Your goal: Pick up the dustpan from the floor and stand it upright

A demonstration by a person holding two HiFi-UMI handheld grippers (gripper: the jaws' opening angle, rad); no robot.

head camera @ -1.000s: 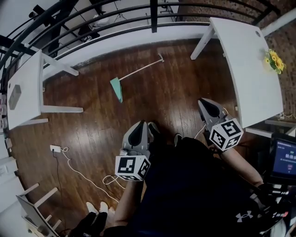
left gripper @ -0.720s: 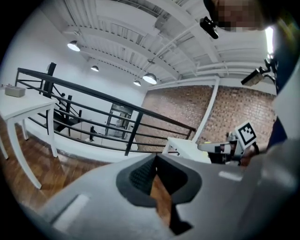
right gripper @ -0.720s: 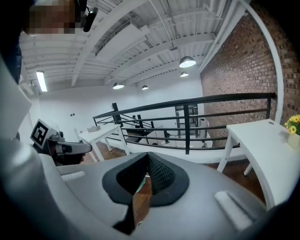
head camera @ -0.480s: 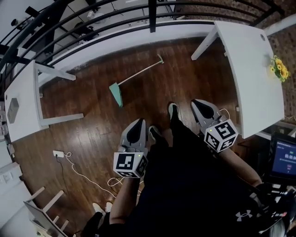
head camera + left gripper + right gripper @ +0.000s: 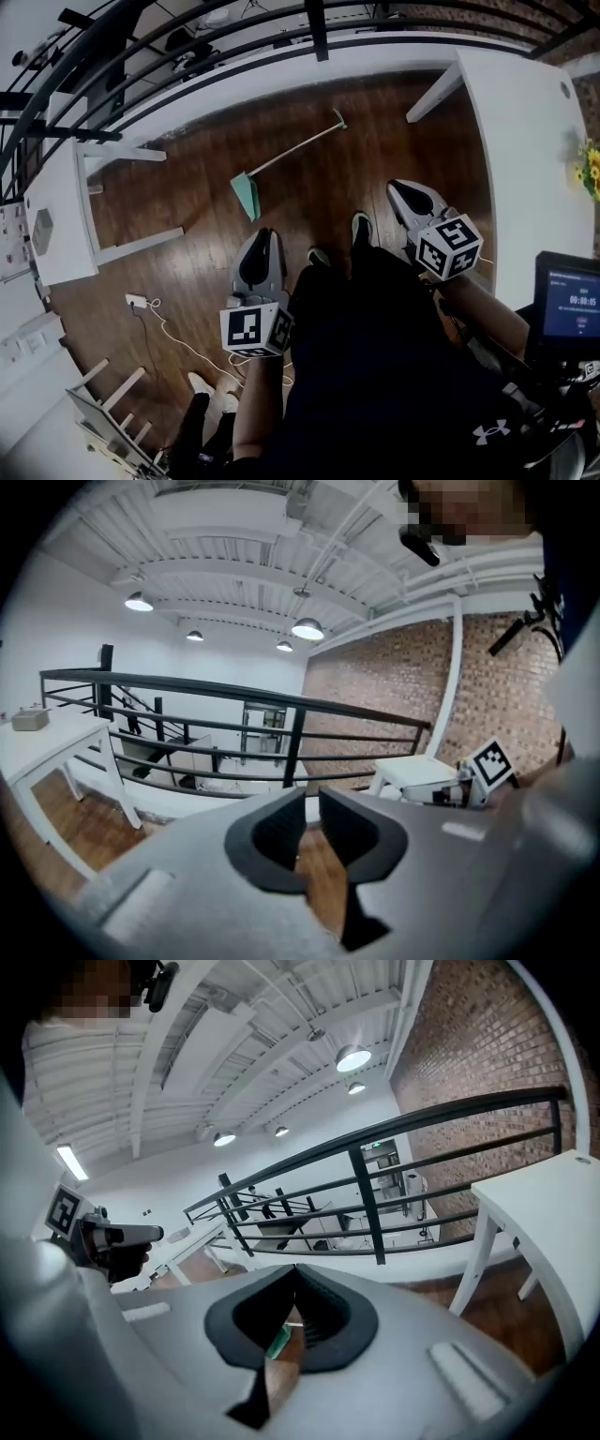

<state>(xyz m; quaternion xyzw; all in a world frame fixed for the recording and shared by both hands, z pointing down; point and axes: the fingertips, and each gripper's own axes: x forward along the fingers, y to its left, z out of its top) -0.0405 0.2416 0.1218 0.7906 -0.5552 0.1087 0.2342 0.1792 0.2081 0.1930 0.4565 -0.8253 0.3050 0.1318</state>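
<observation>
You step closer; the dustpan [image 5: 247, 194] lies on the floor [image 5: 178, 211], handle slanting toward the railing [image 5: 319, 28].
Your left gripper [image 5: 262, 236], nearer the pan end, has just been opening a crack, empty; your right gripper [image 5: 397, 187] is pressed together.

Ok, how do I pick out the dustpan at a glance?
Find the dark wood floor below the black railing. The dustpan lies flat mid-floor: a green pan on a long pale handle. Nothing else there is green; the power strip is white.

On the dark wooden floor [image 5: 192, 220] lie a green long-handled dustpan [image 5: 247, 195] and a white power strip [image 5: 137, 301] with its cable [image 5: 176, 341].
</observation>
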